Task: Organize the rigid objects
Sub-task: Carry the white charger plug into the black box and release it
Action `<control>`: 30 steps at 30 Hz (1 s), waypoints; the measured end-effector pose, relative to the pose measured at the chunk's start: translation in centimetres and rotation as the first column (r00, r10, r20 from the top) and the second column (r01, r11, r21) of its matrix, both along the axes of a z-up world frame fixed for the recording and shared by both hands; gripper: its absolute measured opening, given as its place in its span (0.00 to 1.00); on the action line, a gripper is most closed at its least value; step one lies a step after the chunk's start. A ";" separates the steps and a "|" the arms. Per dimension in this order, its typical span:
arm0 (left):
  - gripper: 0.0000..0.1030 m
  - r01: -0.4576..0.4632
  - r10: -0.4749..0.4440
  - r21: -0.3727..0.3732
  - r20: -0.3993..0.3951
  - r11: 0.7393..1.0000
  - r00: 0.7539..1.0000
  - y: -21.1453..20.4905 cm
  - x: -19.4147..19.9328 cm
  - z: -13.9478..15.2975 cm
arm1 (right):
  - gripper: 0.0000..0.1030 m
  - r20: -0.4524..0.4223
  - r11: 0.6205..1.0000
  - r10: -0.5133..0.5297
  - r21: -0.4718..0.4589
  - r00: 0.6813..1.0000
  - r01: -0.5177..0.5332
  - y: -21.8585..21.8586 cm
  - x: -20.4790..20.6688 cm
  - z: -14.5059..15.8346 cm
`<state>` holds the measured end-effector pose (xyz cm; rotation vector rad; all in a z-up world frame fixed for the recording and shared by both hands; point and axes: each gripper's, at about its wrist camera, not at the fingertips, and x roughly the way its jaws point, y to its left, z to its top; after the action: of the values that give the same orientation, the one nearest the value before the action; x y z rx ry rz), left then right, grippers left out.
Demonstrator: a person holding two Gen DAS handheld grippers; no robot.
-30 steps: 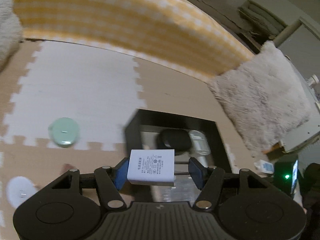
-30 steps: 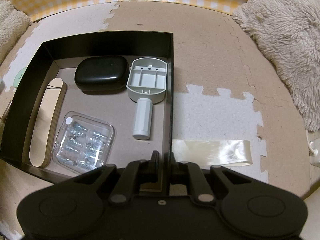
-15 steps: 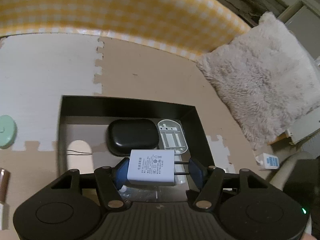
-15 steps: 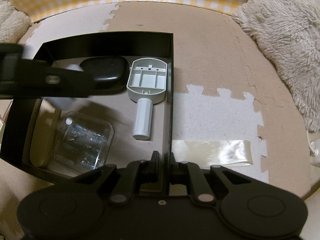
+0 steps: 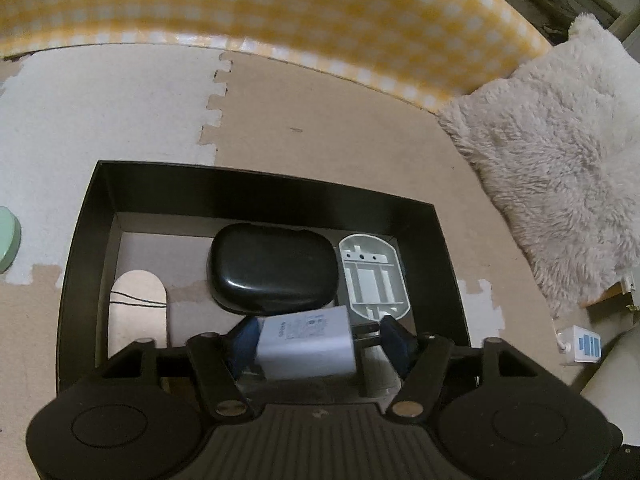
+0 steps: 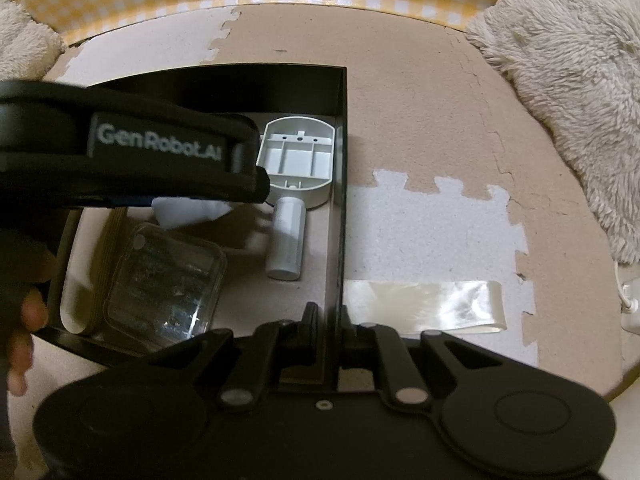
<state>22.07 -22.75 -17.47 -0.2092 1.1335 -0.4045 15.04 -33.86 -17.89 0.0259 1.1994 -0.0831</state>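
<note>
My left gripper (image 5: 318,334) is shut on a white USB charger plug (image 5: 306,340) and holds it low inside the black open box (image 5: 248,184), just in front of the black oval case (image 5: 272,270) and the grey plastic bracket (image 5: 374,278). In the right wrist view the left gripper (image 6: 132,160) reaches over the box and the white charger (image 6: 188,210) shows under it. My right gripper (image 6: 326,328) is shut on the box's right wall (image 6: 340,184). A white cylinder (image 6: 286,244), a clear plastic case (image 6: 164,284) and a wooden board (image 5: 138,312) lie in the box.
Foam puzzle mats cover the floor. A fluffy cushion (image 5: 560,168) lies at the right, a yellow checked cloth (image 5: 280,12) at the back. A mint round object (image 5: 6,238) sits left of the box. A strip of clear tape (image 6: 424,306) lies right of the box.
My left gripper moved right and down with the charger, from beside the box to inside it, and the charger has tilted. The right gripper kept its hold on the box wall.
</note>
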 end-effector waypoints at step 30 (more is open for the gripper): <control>0.57 0.122 -0.122 0.000 -0.056 0.993 0.991 1.6 -1.3 1.2 | 0.10 0.001 1.000 0.000 0.001 1.000 0.000 0.0 0.0 0.0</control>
<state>20.80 -21.12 -16.26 -0.1499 1.2052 -0.5076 15.02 -33.88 -17.92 0.0264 1.1988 -0.0827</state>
